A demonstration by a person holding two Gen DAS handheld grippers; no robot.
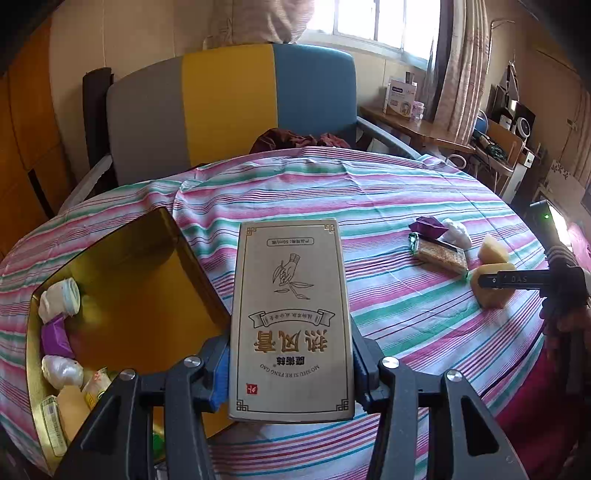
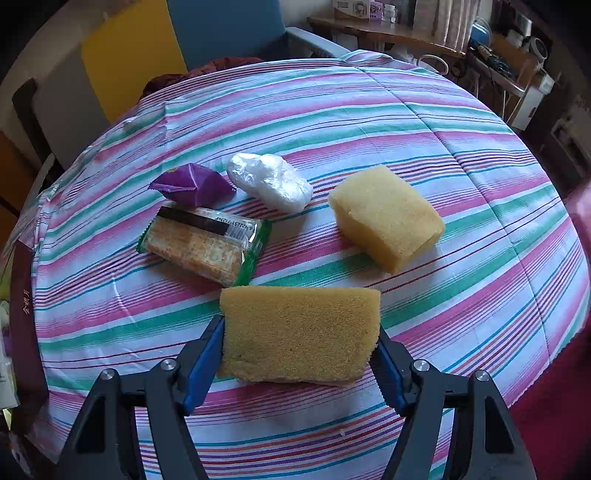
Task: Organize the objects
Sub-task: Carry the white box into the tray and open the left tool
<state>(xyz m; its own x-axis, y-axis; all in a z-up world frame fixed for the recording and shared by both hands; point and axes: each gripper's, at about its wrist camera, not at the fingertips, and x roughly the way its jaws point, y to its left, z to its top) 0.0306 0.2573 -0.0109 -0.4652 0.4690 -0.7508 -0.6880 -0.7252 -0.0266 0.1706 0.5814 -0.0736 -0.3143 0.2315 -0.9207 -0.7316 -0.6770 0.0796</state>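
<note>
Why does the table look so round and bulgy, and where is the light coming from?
Both wrist views are fisheye, so the striped tablecloth bulges and the corners go black. In the left wrist view the window is blown out white, and the gold box's lid mirrors the items below. The right wrist view is dimmer but sharp.

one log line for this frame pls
left gripper: shut on grey printed carton | right gripper: shut on yellow sponge block

A tan box (image 1: 290, 321) and a sponge (image 2: 301, 334) are held up; another sponge (image 2: 386, 218), crackers (image 2: 205, 245), a purple packet (image 2: 195, 184) and a white bundle (image 2: 269, 181) lie on the table.
</note>
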